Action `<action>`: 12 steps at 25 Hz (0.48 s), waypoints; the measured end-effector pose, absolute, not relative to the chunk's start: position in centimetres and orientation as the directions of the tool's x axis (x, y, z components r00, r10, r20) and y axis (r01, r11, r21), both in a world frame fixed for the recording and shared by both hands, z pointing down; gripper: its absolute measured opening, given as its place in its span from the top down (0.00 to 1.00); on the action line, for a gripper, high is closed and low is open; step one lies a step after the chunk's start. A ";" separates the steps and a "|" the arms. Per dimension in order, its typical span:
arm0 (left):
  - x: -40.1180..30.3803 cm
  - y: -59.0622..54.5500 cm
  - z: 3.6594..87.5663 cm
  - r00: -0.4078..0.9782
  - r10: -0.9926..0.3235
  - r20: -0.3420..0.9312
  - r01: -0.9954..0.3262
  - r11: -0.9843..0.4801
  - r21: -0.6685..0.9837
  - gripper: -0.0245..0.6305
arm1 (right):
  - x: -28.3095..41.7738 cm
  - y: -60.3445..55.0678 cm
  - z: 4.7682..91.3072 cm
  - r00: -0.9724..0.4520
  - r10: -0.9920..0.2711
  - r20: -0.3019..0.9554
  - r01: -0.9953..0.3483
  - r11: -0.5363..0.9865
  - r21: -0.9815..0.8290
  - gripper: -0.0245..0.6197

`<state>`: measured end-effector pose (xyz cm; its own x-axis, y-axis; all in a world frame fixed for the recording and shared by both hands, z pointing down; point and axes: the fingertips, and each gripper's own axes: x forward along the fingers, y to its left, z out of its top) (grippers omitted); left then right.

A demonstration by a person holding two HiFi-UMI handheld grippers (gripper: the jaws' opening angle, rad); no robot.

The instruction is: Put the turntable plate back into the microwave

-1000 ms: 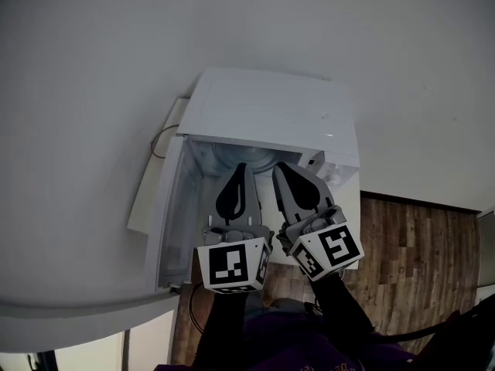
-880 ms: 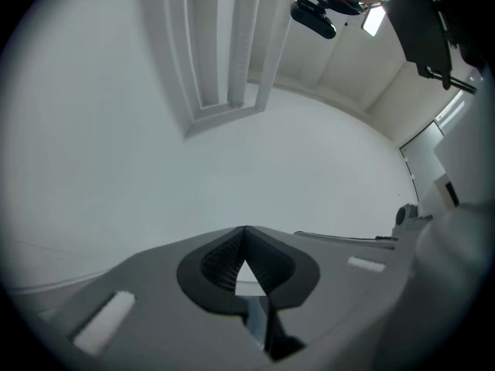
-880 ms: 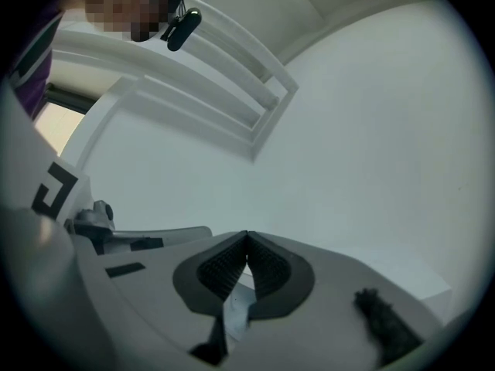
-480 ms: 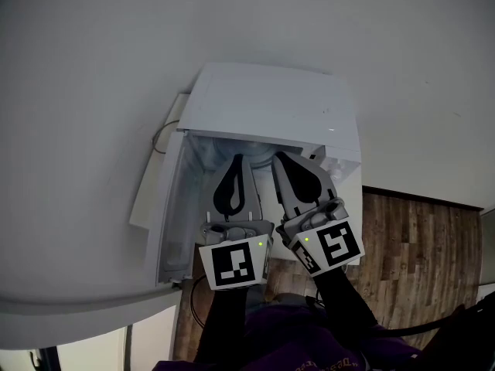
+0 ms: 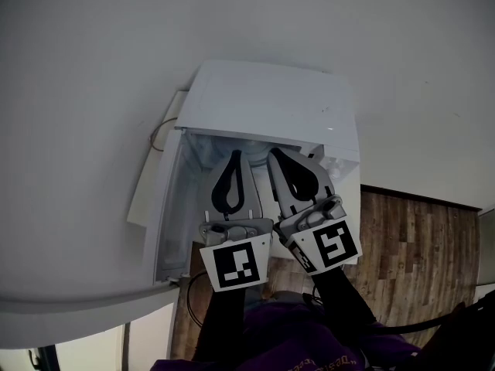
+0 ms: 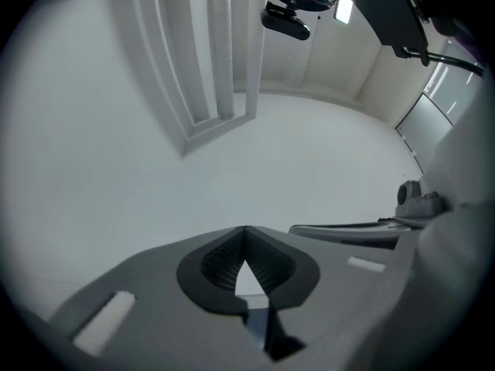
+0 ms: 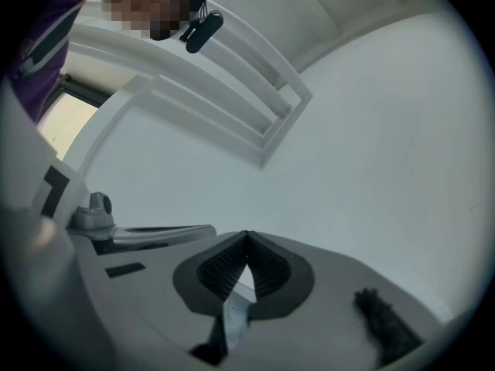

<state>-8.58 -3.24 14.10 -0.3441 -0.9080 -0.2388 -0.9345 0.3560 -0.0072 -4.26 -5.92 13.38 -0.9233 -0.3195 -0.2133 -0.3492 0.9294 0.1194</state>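
- Head view: the microwave (image 5: 263, 99) stands close to the near edge of the white worktop (image 5: 69, 168), with its door (image 5: 147, 195) swung open to the left.
- A pale glassy curve deep in the cavity is taken to be the turntable plate (image 5: 254, 147). The grippers hide most of it, so its seating cannot be confirmed.
- The left gripper (image 5: 237, 154) and right gripper (image 5: 272, 151) sit side by side across the opening. No contact with the plate is visible.
- Left gripper view: the left gripper (image 6: 245, 229) has its jaws pressed together tip to tip, with nothing pinched. Beyond them lies only plain white surface and raised trim.
- Right gripper view: the right gripper (image 7: 246, 234) is in the same condition, jaws pressed together and empty.
- Risk, as judged: a plate resting off its hub would rock or grind when driven, and this cannot be checked past the grippers.
- Risk, as judged: the open door overhangs near the worktop's edge, so a careless sweep of the left gripper could knock it.
- Writing: none is legible. The panel on the microwave's right side is too small to read. The marker cube (image 5: 233, 265) on each gripper carries black-and-white squares only.
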 end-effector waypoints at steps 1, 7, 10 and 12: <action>-8.6 -3.3 14.1 -0.345 -0.908 -0.239 -0.934 0.357 -0.007 0.95 | -4.3 -5.9 13.3 -0.924 -0.319 -0.213 -0.349 0.929 0.124 0.95; -8.9 -3.3 14.0 -0.355 -0.902 -0.244 -0.930 0.366 -0.002 0.95 | -4.5 -6.0 13.2 -0.922 -0.322 -0.212 -0.356 0.923 0.146 0.95; -8.9 -3.5 14.1 -0.351 -0.905 -0.242 -0.932 0.363 -0.003 0.95 | -4.5 -6.2 13.3 -0.922 -0.325 -0.210 -0.358 0.922 0.145 0.95; -8.9 -3.6 14.1 -0.351 -0.905 -0.241 -0.932 0.362 -0.003 0.95 | -4.5 -6.3 13.4 -0.922 -0.326 -0.208 -0.359 0.922 0.143 0.95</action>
